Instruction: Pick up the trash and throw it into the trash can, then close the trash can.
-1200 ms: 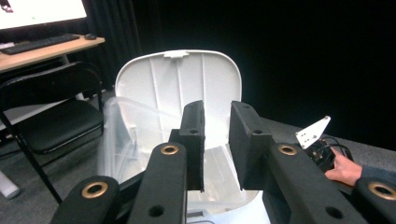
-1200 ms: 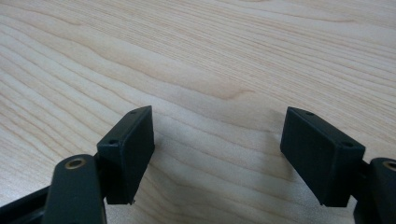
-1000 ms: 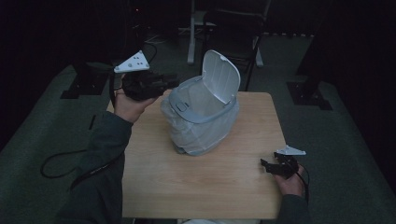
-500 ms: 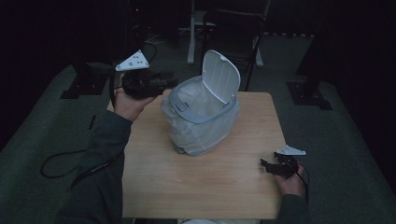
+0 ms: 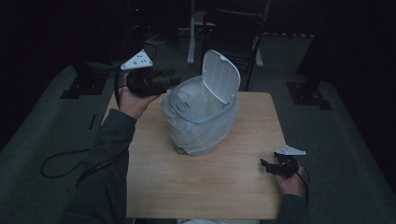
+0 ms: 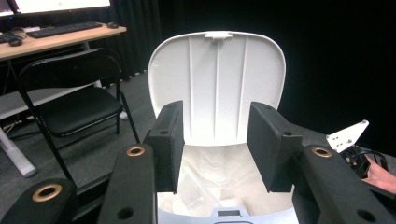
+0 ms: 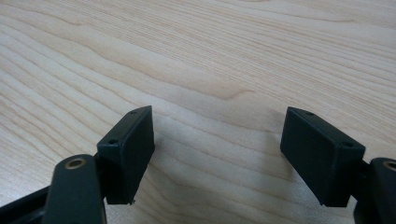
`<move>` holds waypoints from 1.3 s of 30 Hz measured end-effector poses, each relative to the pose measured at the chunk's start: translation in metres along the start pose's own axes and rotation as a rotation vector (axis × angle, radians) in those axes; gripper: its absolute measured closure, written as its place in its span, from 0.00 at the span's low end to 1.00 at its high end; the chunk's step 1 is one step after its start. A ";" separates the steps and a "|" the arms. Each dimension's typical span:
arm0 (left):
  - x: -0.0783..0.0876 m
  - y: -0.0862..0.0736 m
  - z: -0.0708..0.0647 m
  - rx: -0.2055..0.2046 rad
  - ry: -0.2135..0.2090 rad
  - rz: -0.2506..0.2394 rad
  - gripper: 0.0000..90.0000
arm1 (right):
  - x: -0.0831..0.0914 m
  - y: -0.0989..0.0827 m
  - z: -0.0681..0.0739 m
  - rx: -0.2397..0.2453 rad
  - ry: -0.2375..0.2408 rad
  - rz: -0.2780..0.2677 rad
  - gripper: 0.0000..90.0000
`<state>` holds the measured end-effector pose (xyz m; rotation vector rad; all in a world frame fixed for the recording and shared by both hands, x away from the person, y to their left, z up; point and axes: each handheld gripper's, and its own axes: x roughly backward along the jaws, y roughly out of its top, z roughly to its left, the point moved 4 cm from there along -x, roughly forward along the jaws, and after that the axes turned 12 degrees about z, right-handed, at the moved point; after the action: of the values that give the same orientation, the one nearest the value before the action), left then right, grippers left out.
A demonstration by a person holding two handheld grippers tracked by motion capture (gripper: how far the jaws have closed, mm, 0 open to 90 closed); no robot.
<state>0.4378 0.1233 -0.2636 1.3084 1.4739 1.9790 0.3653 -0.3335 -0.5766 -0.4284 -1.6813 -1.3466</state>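
Bin [image 5: 201, 116] base behind its bag [image 5: 205, 135]; bin's front rim [image 6: 229, 215] cut off by frame edge.

High view looked down on the table [image 5: 205, 186]; left gripper view faced the bin [image 6: 217, 84] closely; right gripper view hugged the tabletop.

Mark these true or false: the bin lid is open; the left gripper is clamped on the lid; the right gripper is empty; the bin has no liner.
1. The lid of the bin stands open. True.
2. The left gripper is clamped on the lid. False: its jaws have just been opening and stand apart with nothing between them; the lid is beyond them.
3. The right gripper is empty. True: its jaws are apart over the bare table.
4. The bin has no liner. False: a pale bag lines it.
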 end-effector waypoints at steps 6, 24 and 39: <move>-0.010 0.001 0.005 0.028 -0.001 -0.020 0.60 | 0.000 0.000 0.000 0.000 0.000 -0.001 0.28; -0.047 0.020 -0.001 0.051 -0.002 -0.024 0.54 | 0.000 0.000 0.000 -0.001 0.000 -0.001 0.28; -0.073 0.044 -0.013 0.050 0.005 -0.028 0.54 | 0.000 0.000 0.000 0.000 0.000 0.000 0.28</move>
<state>0.4753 0.0460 -0.2591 1.2970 1.5444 1.9415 0.3653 -0.3334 -0.5766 -0.4285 -1.6807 -1.3468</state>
